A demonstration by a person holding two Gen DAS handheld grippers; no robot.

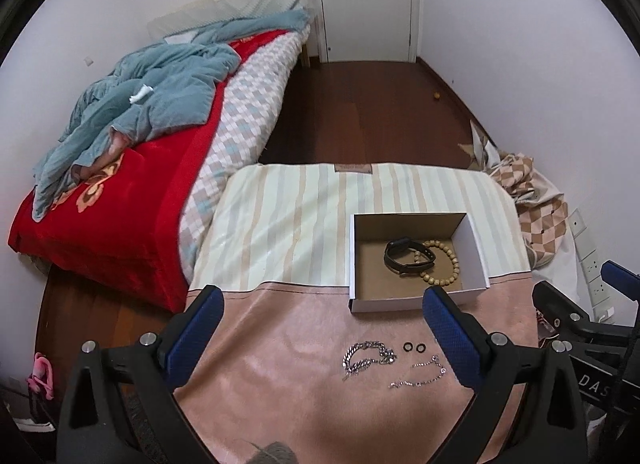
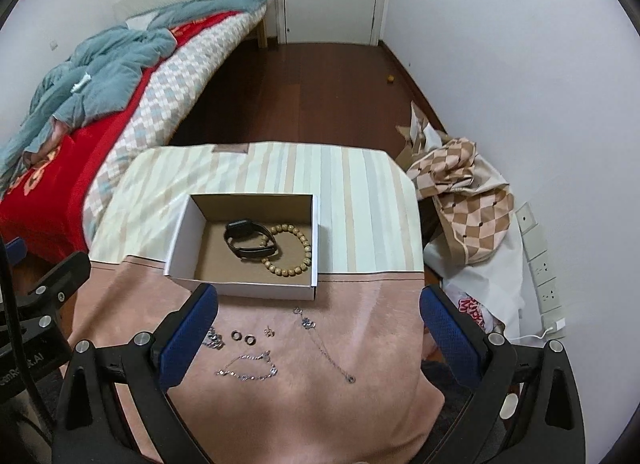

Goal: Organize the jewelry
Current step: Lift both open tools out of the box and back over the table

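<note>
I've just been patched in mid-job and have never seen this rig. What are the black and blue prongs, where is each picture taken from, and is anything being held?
The prongs are two hand-held grippers, each with a fisheye camera looking along its blue-padded jaws. One picture comes from the left gripper, the other from the right gripper. Both are open and hold nothing.

On the pink cloth lie a chunky silver chain bracelet, two small dark rings, a thin silver chain and a long fine necklace. Behind them the open white cardboard box already contains a black wristband and a wooden bead bracelet.
</note>
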